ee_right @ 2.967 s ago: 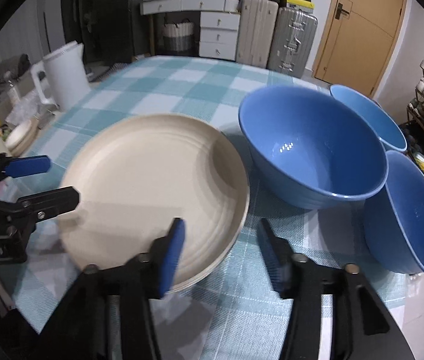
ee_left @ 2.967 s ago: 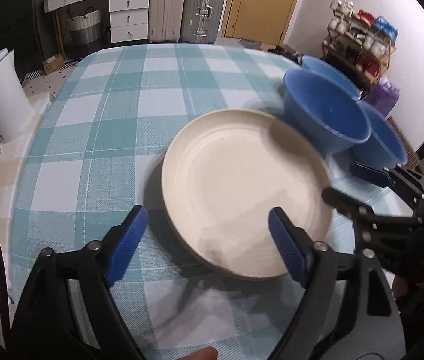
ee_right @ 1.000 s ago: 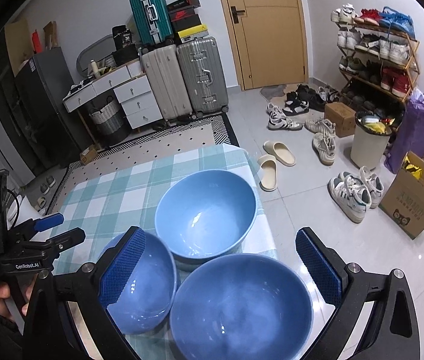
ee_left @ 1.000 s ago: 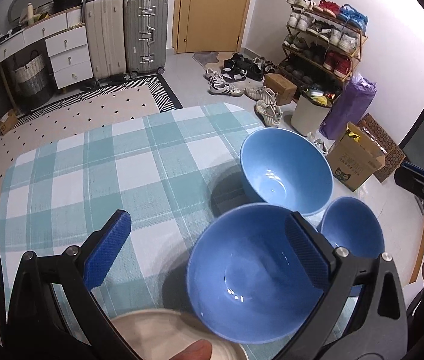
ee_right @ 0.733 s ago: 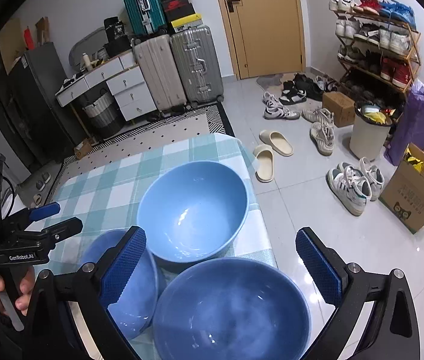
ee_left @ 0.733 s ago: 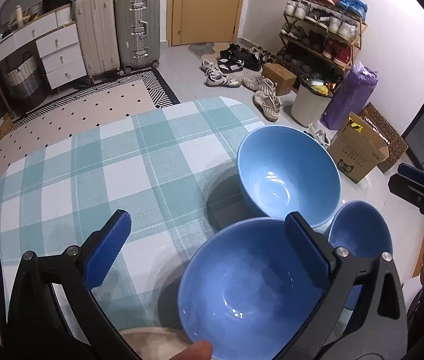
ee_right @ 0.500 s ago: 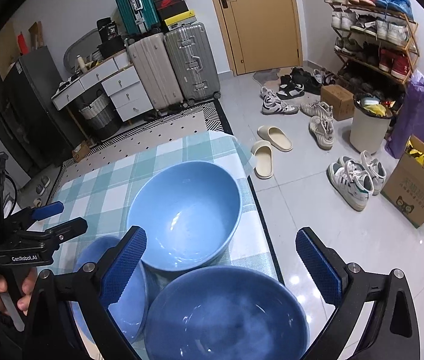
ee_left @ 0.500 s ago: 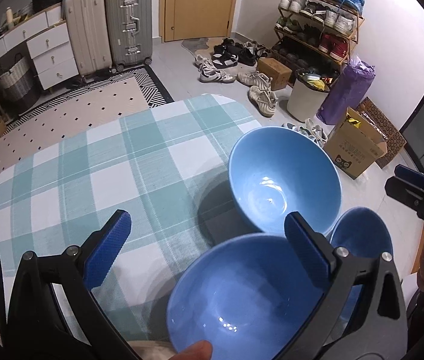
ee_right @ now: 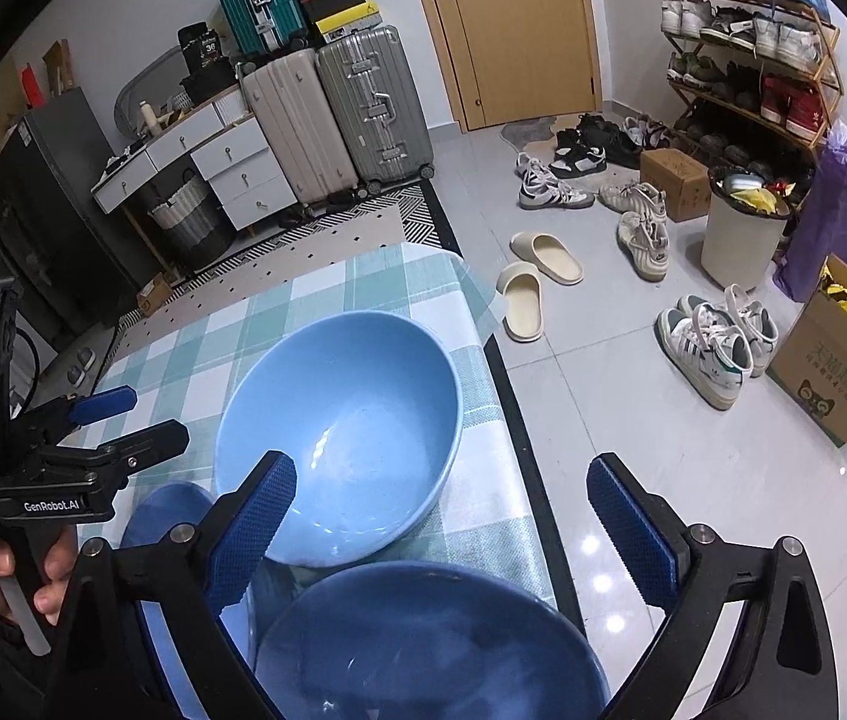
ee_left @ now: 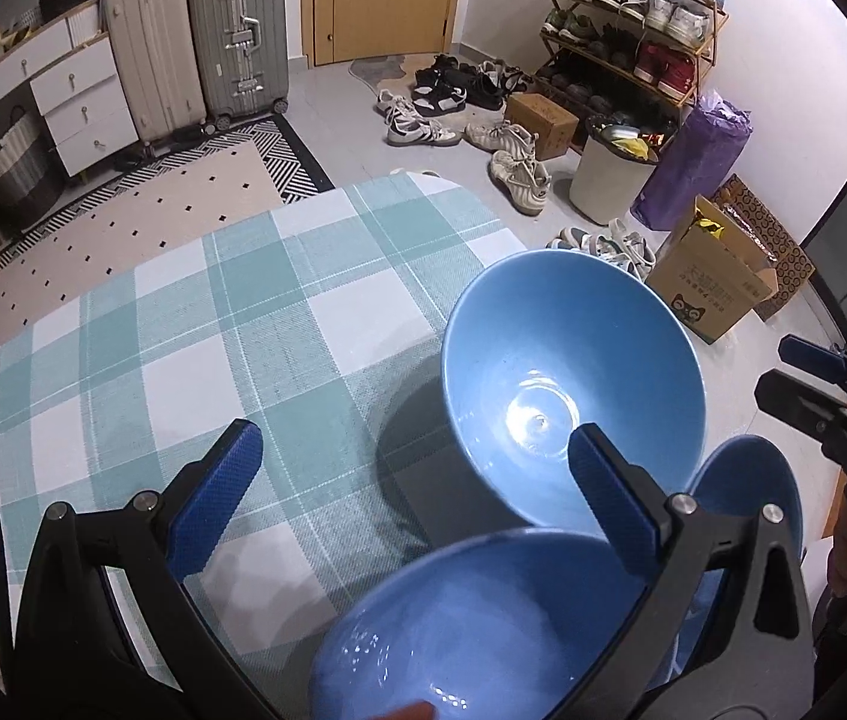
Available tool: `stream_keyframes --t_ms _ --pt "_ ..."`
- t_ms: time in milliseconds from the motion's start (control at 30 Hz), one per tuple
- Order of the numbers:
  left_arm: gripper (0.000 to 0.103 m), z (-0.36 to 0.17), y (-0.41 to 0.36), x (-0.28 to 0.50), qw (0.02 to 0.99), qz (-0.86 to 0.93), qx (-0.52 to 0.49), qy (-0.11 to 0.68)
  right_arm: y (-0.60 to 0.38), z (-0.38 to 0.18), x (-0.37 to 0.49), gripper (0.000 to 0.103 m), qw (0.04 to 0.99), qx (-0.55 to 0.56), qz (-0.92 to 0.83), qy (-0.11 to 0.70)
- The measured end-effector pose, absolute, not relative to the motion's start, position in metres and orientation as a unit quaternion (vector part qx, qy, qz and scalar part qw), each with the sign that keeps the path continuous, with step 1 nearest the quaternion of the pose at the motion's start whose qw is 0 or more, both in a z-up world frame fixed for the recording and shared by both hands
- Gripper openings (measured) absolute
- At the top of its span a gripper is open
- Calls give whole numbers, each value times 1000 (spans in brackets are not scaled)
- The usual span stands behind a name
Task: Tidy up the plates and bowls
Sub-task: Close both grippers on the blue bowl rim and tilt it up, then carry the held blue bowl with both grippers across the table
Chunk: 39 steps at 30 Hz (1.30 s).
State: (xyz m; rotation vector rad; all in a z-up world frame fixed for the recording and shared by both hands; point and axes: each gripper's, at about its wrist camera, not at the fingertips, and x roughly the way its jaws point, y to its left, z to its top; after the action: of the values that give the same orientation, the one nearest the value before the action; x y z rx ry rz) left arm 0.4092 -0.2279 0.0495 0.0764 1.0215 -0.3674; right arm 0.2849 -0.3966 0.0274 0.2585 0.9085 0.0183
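a: left wrist view first. what's changed?

b: the plate that filled this view a few seconds ago is gone from it. the left gripper [ee_left: 411,471] now hangs over three blue bowls near the tabletop's [ee_left: 195,330] right edge, jaws wide apart, gripping nothing. the far bowl [ee_left: 573,384] is empty, the near bowl [ee_left: 483,624] under the jaws looks empty too, and the small bowl [ee_left: 747,498] is half hidden.

a: meaning?

b: plates look finished; i'd judge the bowls come next, probably nested.

a: right wrist view?

b: same shift. the right gripper [ee_right: 441,516] is spread wide, empty, above the nearest bowl [ee_right: 423,648]. the far bowl [ee_right: 339,432] sits empty beyond it, touching or nearly so. the small bowl [ee_right: 165,516] peeks out left, beside the left gripper [ee_right: 123,414], also parted.
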Motion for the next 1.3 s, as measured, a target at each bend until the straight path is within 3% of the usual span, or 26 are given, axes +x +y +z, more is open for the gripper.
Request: stream_keyframes --t_ms 200,300,533,767,867,1167,1300 --pt "96 36 -235 425 847 -192 27 495 -395 16 295 85 884 123 14 451" --pt "87 30 -240 429 843 -196 31 500 -394 9 301 78 879 123 18 460" --pt "58 15 -250 435 833 -205 42 512 -390 -8 311 67 869 127 33 478" --pt "25 5 -259 437 826 -211 48 521 -382 -21 319 41 863 125 43 488" --pt "15 2 -260 438 824 -214 47 522 -381 -22 320 33 866 120 45 484" --pt "11 -1 -263 438 825 -213 50 522 -380 -27 321 18 868 104 37 484" --pt "11 0 -264 439 828 -212 49 517 -381 -27 321 18 869 100 36 483"
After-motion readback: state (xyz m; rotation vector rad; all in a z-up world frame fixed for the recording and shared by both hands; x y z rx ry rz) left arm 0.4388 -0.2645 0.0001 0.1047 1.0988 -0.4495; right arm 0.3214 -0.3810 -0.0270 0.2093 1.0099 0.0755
